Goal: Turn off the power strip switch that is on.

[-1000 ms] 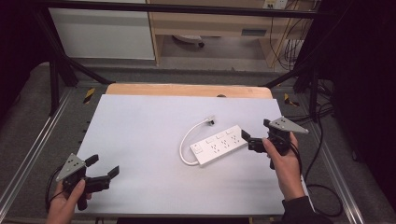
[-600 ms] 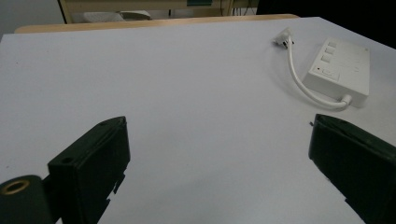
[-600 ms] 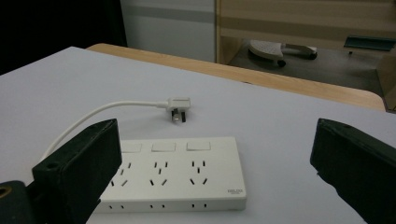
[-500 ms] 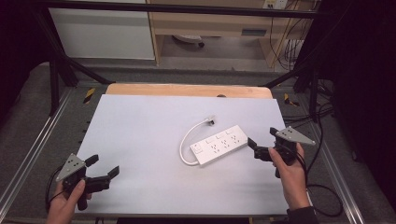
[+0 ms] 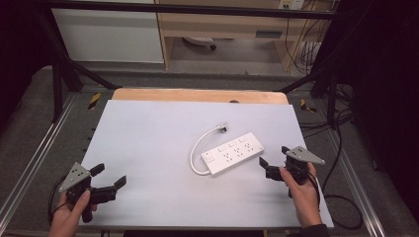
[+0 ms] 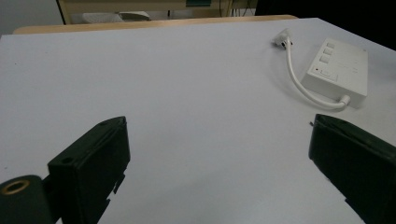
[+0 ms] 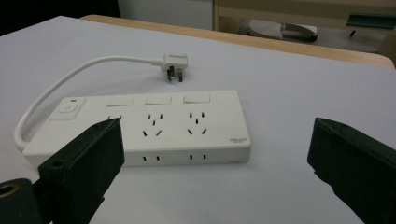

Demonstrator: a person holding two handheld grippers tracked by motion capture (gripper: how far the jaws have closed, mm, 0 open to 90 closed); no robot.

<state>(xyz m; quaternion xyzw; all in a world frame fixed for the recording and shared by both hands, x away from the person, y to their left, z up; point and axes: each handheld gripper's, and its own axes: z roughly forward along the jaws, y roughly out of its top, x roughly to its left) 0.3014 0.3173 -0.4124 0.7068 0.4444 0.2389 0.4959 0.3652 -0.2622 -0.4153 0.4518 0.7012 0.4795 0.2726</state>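
Across the white bench (image 5: 148, 128), wide bare surface ahead of both grippers. Just ahead of the right gripper (image 5: 272, 168), fingers spread, apart from the power strip (image 5: 232, 153). Near the front left edge, left gripper (image 5: 106, 182), fingers spread, well clear of it.

- the high view is soft and slightly grainy; the white table top (image 5: 163, 148) is evenly lit from above, while the room around it falls into near black at both sides.
- shadows on the table are faint and short, with no hard glare.
- in the right gripper view the power strip (image 7: 149, 126) is fairly sharp; the near black jaws are blurred.
- the left gripper view is hazier, its far background soft.
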